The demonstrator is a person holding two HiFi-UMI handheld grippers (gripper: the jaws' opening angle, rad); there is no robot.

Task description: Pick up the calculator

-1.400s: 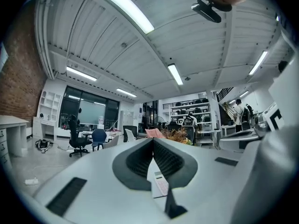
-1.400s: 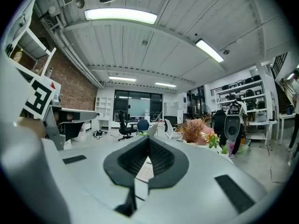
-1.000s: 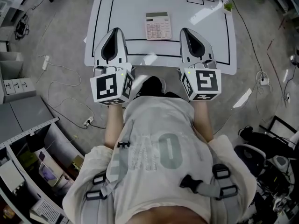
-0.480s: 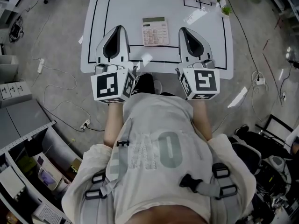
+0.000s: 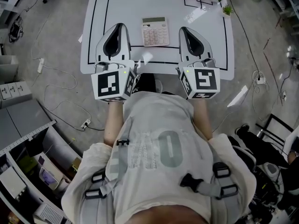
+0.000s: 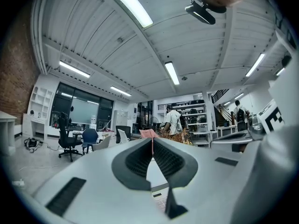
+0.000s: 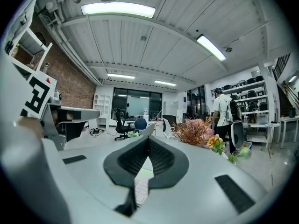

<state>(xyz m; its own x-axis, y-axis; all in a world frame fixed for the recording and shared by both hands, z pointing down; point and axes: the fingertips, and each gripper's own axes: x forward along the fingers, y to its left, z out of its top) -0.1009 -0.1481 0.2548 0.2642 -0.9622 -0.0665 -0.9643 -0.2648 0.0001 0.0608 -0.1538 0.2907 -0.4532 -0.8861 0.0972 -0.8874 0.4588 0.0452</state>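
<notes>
— Which step are you working on?

— I am approaching, nothing more yet. The calculator (image 5: 155,31) is lying flat on the table (image 5: 126,3), and I am holding a gripper on either side of it, touching it with neither.

— How are the jaws standing?

— The left gripper (image 5: 119,26) is pointing level with its jaws pressed together and nothing between them. The right gripper (image 5: 183,30) is doing the same, with its tips meeting and nothing in them.

— So what is the next move asking of you?

— I am thinking one gripper has to open wide first, then tip down toward the calculator. It is looking thin and flat, so I am expecting to pinch it across its narrow width or catch an edge. Coming in shut would only push it across the smooth top.
</notes>
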